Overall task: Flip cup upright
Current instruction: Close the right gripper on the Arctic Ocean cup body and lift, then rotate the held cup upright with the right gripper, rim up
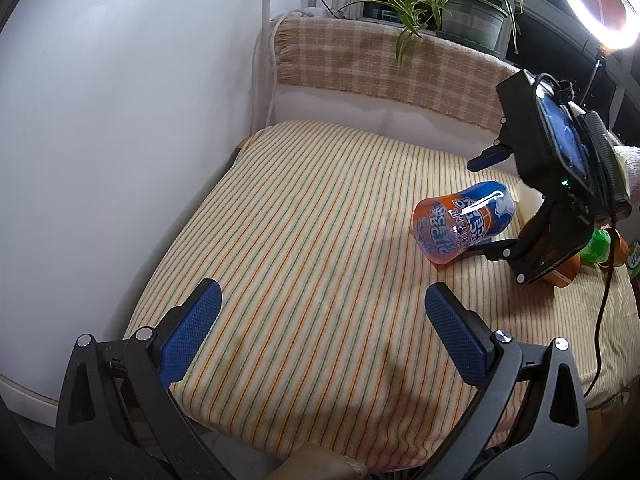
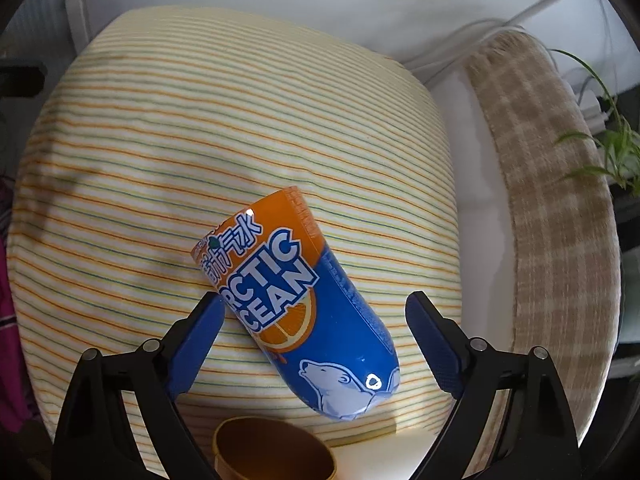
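Note:
An orange and blue "Arctic Ocean" cup (image 2: 304,312) lies on its side on the striped cushion (image 2: 200,140). My right gripper (image 2: 316,316) is open and straddles the cup, one finger on each side, not gripping. In the left wrist view the cup (image 1: 464,220) lies at the right with the right gripper (image 1: 486,204) around it. My left gripper (image 1: 322,316) is open and empty, hovering over the cushion's near part, well left of the cup.
A brown paper cup (image 2: 276,452) stands upright just below the right gripper. A plaid blanket (image 1: 380,60) covers the backrest, with a potted plant (image 1: 468,12) behind. A ring light (image 1: 600,0) is at top right. White wall (image 1: 120,120) on the left.

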